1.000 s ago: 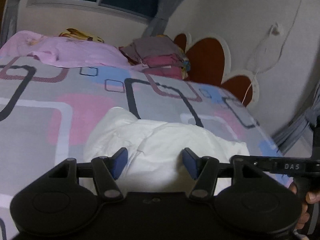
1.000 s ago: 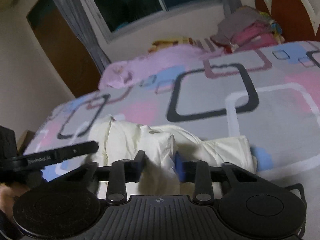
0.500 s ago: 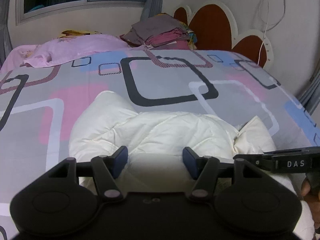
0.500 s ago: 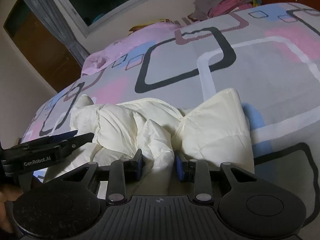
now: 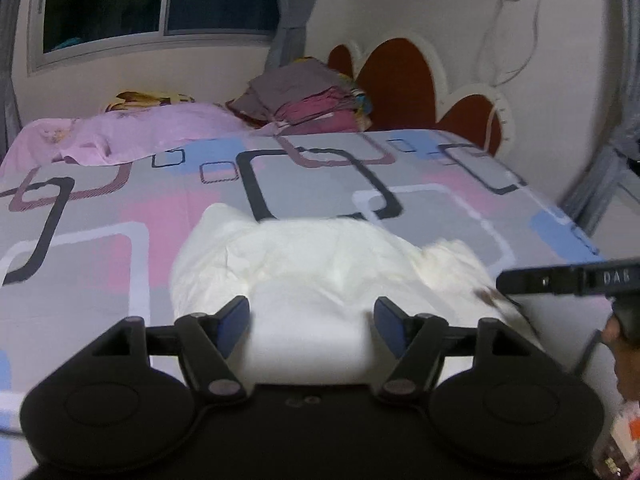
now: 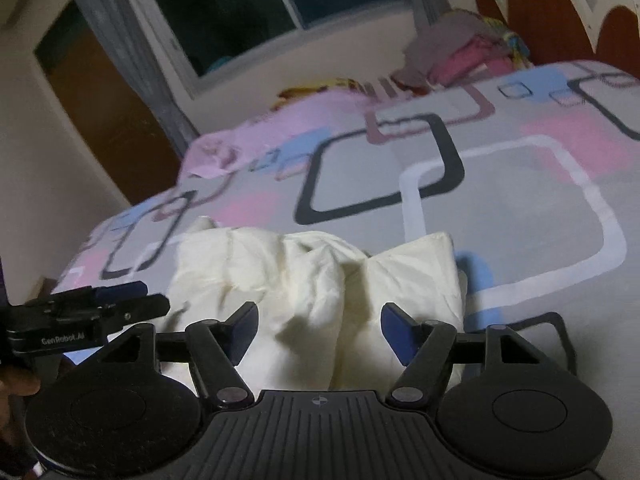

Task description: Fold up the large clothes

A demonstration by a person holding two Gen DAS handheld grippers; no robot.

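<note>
The right gripper (image 6: 318,330) has its jaws spread wide and still opening; a raised ridge of the cream padded garment (image 6: 320,280) lies in the gap, but the blue pads (image 6: 394,330) stand clear of it on both sides. A second ago these jaws were pinched on that same ridge of fabric, so the cloth has been let go. The left gripper (image 5: 310,322) also stands apart and is opening a little further, with the garment's (image 5: 320,264) smooth near edge below and between its pads (image 5: 234,320), neither of which presses on it. Its spread was already wide a second ago and has only grown slightly.

From largest to smallest: the bed (image 5: 100,240), covered in a grey sheet with pink, blue and dark rounded squares, fills both views. The garment lies bunched on the near part of it, just in front of both grippers. In the left wrist view it now reads as a broader, flatter mound than before, with a corner poking out at its right. A pink cloth (image 5: 132,132) lies along the far edge of the bed, and a stack of folded clothes (image 5: 304,96) sits near the headboard (image 5: 400,80). Each gripper appears at the edge of the other's view.
</note>
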